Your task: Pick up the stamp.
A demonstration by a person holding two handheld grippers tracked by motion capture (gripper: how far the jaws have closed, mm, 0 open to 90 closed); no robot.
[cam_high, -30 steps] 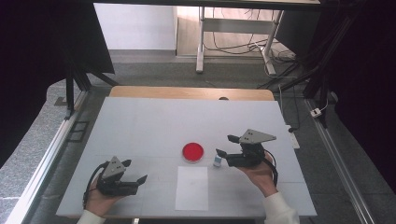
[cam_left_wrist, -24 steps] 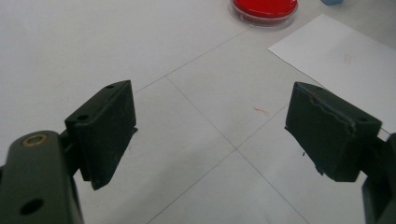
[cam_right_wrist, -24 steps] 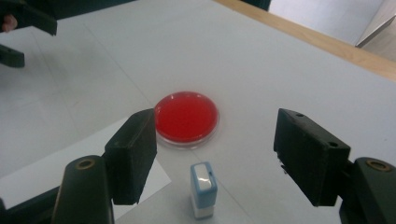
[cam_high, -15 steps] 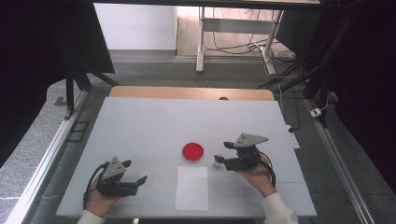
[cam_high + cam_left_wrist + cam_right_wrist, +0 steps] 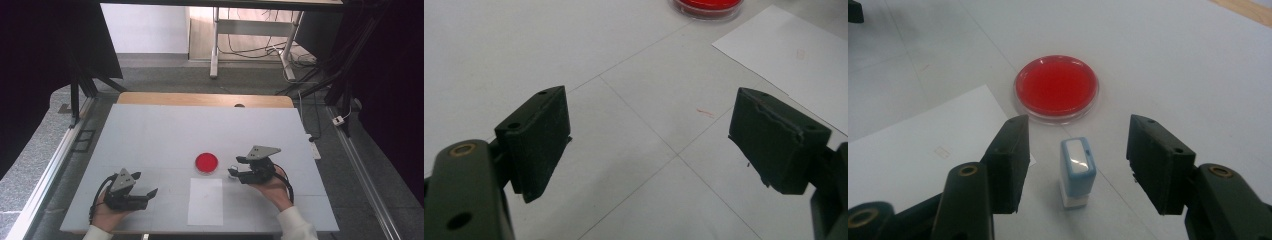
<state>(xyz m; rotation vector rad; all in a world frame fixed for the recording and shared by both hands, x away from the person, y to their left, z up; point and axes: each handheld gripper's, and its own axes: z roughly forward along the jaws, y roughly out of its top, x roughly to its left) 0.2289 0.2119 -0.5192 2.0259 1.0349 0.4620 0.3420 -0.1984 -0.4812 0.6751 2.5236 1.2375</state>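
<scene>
Since a second ago my right gripper has come lower and forward, and its jaws have parted from around the small stamp, which now stands upright on the table between them. I see a blue-and-white stamp with a glossy top, a clear gap on each side, neither jaw touching it; the jaws are spread wide. Just past the stamp, ahead of the jaws, sits a round red ink pad in a clear rim. Beside my right gripper's left-hand jaw lies a white sheet of paper, flat on the table. My left gripper rests low, well apart from the stamp, jaws wide with bare table between them, the paper's corner ahead and to its right.
</scene>
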